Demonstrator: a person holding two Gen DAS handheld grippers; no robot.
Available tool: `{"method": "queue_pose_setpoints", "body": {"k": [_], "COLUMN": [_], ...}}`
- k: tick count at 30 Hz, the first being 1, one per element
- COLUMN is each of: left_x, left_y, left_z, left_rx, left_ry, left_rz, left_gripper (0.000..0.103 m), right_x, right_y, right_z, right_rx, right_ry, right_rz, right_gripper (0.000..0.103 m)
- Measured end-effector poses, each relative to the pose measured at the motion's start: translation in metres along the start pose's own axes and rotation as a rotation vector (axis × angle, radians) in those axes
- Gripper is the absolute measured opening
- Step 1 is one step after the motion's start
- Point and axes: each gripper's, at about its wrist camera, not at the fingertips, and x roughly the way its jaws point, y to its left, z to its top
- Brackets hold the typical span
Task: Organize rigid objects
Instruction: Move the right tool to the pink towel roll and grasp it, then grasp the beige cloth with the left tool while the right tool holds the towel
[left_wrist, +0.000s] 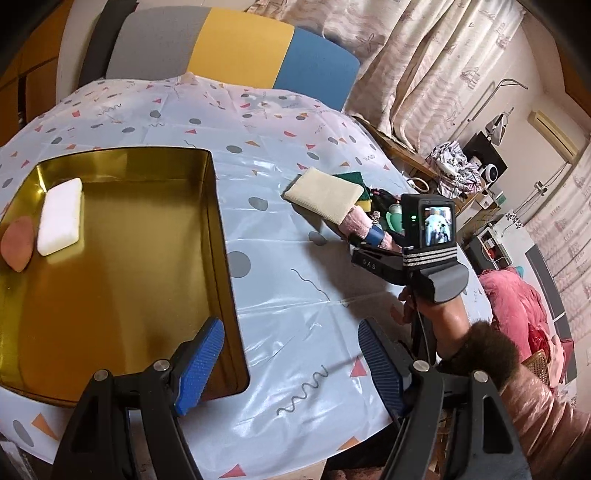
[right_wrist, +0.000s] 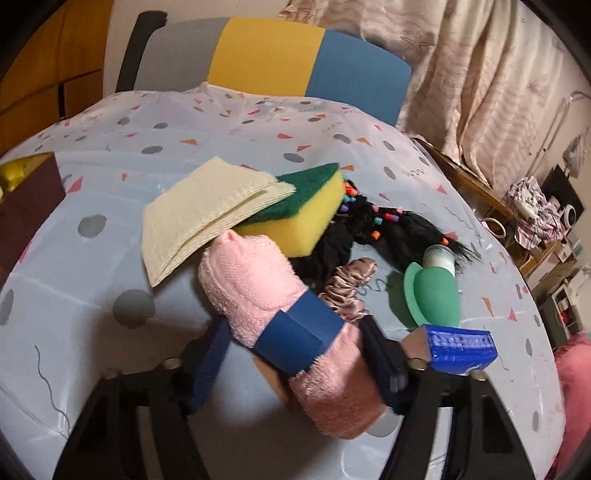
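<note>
In the left wrist view, the left claw (left_wrist: 291, 365) is hovering open and empty above the table (left_wrist: 295, 295), its left finger over the near right corner of the gold tin (left_wrist: 122, 280) and its right finger over the cloth. Inside the tin, a white block (left_wrist: 61, 216) and a brown oval piece (left_wrist: 16, 243) are lying side by side at the far left end, touching or almost touching. To the right, a hand (left_wrist: 439, 317) is holding the right claw (left_wrist: 369, 230), which is reaching into a pile of things near the table's right edge, where a cream cloth (left_wrist: 323, 194) is lying on top. In the right wrist view, the right claw (right_wrist: 295, 354) is standing around the pink towel roll (right_wrist: 284, 314), which has a blue band (right_wrist: 299, 341) around its middle; the left finger is seeming apart from the roll, and I cannot tell if the right finger is pressing it. No earlier picture is given. The roll's far end is touching the yellow sponge (right_wrist: 295, 218), which is lying partly under the cream cloth (right_wrist: 195, 218). Behind are lying black hair with beads (right_wrist: 373, 225), a pink scrunchie (right_wrist: 347, 288) and a green cup (right_wrist: 432, 295). A blue block (right_wrist: 460, 349) is just beside the right finger.
</note>
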Motion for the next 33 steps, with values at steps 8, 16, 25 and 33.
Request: {"method": "queue_pose_setpoints", "body": {"k": [8, 16, 25, 33], "left_x": [0.022, 0.067, 0.137, 0.189], "left_y": [-0.023, -0.05, -0.059, -0.038], "left_z": [0.027, 0.056, 0.102, 0.123], "left_rx": [0.005, 0.0, -0.111, -0.363], "left_ry": [0.005, 0.052, 0.112, 0.106], "left_rz": [-0.04, -0.032, -0.113, -0.251], "left_gripper": [0.077, 0.079, 0.084, 0.103], "right_x": [-0.031, -0.056, -0.056, -0.055], "right_y": [-0.021, -0.026, -0.019, -0.023], "right_z": [-0.02, -0.055, -0.064, -0.068], "right_rx": [0.185, 0.294, 0.262, 0.295], "right_ry": [0.015, -0.033, -0.099, -0.124], "right_rz": [0.148, 0.192, 0.148, 0.169], "right_gripper": [0.051, 0.051, 0.051, 0.051]}}
